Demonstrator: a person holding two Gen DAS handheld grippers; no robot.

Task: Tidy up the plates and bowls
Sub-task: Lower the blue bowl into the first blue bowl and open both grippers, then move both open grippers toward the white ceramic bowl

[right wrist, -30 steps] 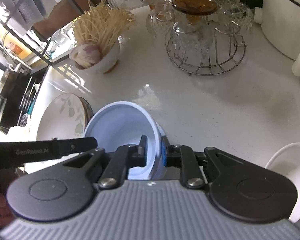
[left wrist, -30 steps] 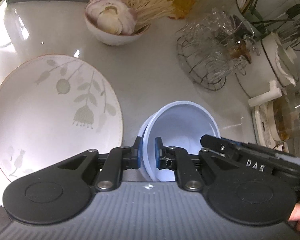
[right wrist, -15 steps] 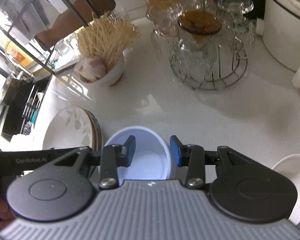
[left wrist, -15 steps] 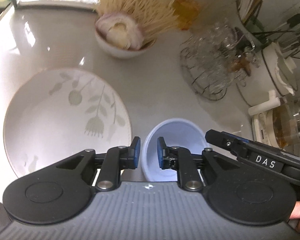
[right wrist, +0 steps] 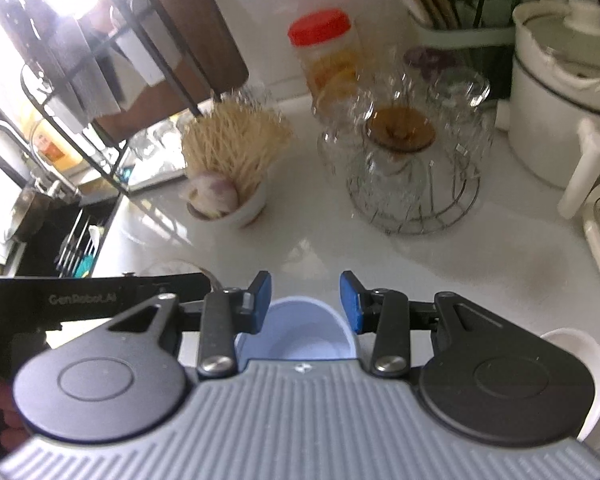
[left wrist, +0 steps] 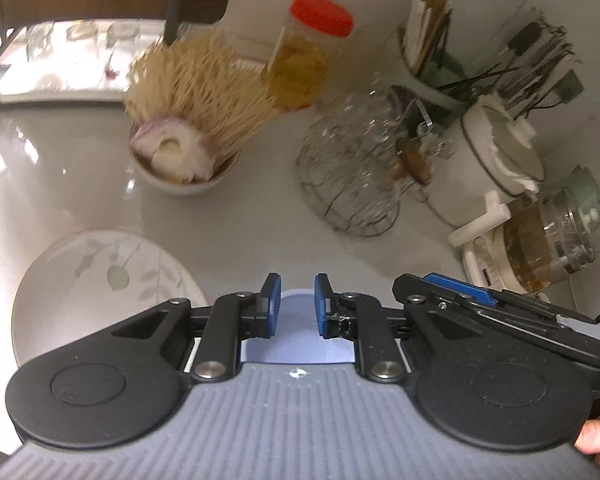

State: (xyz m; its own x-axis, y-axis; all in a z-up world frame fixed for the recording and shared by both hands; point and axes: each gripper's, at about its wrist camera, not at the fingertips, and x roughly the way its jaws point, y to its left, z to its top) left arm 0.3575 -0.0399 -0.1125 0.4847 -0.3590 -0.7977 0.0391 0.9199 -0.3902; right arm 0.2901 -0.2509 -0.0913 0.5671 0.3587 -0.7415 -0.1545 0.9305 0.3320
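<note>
Blue bowl [right wrist: 296, 330] sits on the white surface [right wrist: 440, 264], right under both grippers, mostly hidden by their bodies. In the right wrist view it lies just near of and below the right gripper [right wrist: 306, 300]; its far rim shows in the gap between the fingers, neither pad touching it. Fingers there are spread wide, holding nothing. In the left wrist view the same bowl [left wrist: 296, 346] shows as a pale blue strip below the left gripper [left wrist: 296, 306], whose fingers stand apart with a narrower gap, also empty, no contact visible.

Bowl is round, so no long axis; upright, mouth up, inside empty as far as visible. Smooth pale blue w/ thin rim, looks like light plastic.

Judgement: both grippers about equally near; right one looks more centred over the bowl. Neither grips it now, so it looks set down.

Flowered plate [left wrist: 100, 280] lies flat, just left of the bowl; can't tell if they touch. A white bowl [right wrist: 580, 376] edge shows near right, part hidden. Probably the next thing to sort is one of these. Far side: bowl of noodles and onion [left wrist: 180, 160], wire rack of glasses [right wrist: 408, 176], red-lid jar [right wrist: 328, 56], all well apart from the blue bowl.
</note>
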